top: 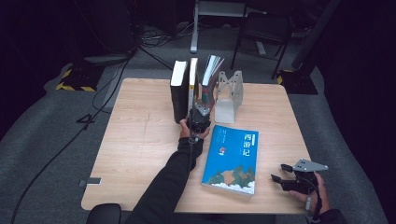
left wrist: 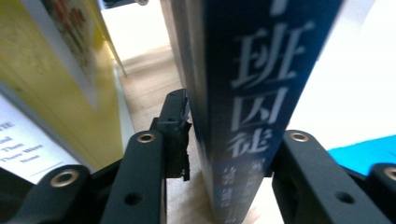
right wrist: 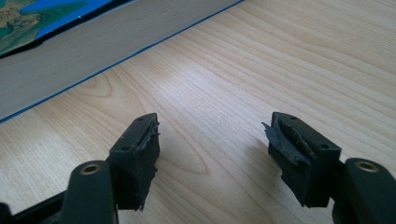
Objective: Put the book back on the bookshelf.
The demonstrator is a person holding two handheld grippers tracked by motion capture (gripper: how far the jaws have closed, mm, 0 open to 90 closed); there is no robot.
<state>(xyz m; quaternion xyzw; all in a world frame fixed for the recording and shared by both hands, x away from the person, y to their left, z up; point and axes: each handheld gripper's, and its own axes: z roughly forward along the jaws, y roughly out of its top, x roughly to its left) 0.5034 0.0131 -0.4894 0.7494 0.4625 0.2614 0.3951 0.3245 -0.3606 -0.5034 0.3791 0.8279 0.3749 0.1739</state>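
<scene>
I am wearing black sleeves [top: 163,186]. My left tool [left wrist: 224,140] is showing black arms with brass-ringed screw holes; my right tool [right wrist: 212,149] is carrying frayed black pads [right wrist: 285,135] and, at twelve o'clock, a grey three-cornered plate [top: 309,165].

A wooden table [top: 140,140] stands on a grey floor. At its far side, 3 books stand up in a row: a black book [top: 178,91], a yellow book [top: 192,84] just beside it, and a third book [top: 210,72] that leans to the right. A grey metal bookend [top: 227,95] stands just right of them. The left gripper [top: 200,114] is at the bottom of the leaning book. A big blue book [top: 231,158] lies flat near the middle. The right gripper [top: 286,176] rests near the table's right corner, jaws apart, holding nothing.
</scene>
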